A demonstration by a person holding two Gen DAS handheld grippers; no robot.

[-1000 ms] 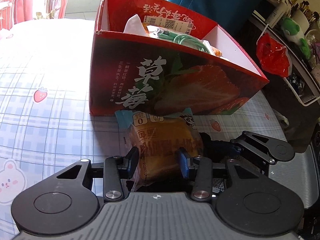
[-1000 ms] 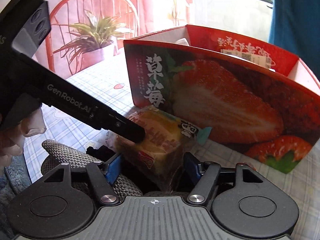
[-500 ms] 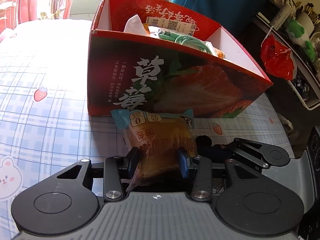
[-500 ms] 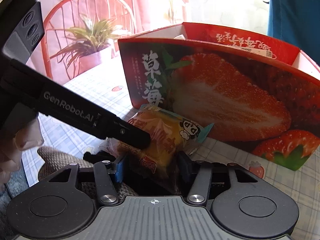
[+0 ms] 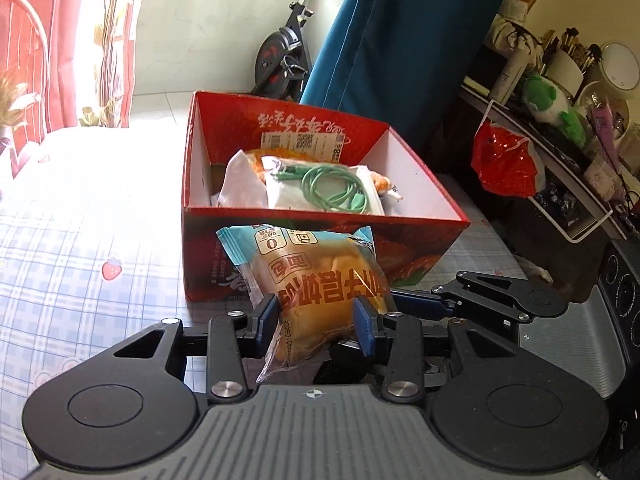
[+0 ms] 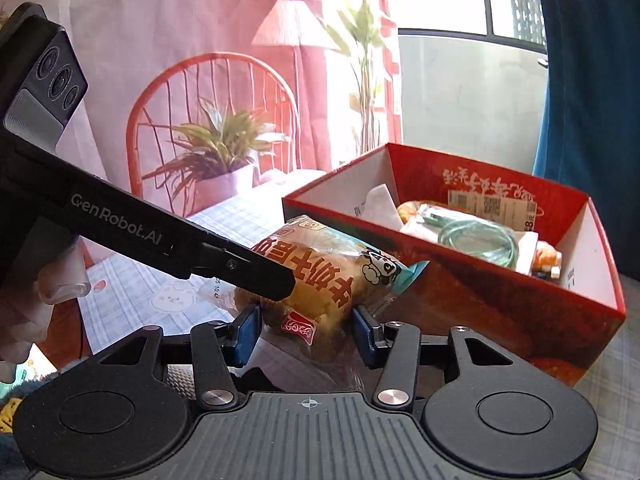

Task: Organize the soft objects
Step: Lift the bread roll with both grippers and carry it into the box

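Observation:
A wrapped bread packet (image 5: 320, 280) (image 6: 320, 276) with a yellow bun and a blue-edged wrapper hangs above the table, just in front of the red strawberry box (image 5: 420, 256) (image 6: 480, 304) and about level with its rim. My left gripper (image 5: 316, 320) is shut on the packet's near end, pads pressing both sides. My right gripper (image 6: 306, 330) is shut on the same packet from the other side. In the right wrist view the left gripper's black finger (image 6: 260, 276) lies across the wrapper. The box holds white packets (image 5: 244, 184) and a coiled green cable (image 5: 336, 192).
A checked tablecloth with strawberry prints (image 5: 80, 264) covers the table. A red plastic bag (image 5: 500, 164) and a cluttered shelf (image 5: 568, 120) stand at the right. A red chair with a potted plant (image 6: 216, 152) is behind the table. A blue curtain (image 5: 400, 40) hangs beyond the box.
Both grippers rose with the bread packet, lifting it off the cloth to the height of the box's rim. The right gripper's jaws narrowed onto it.

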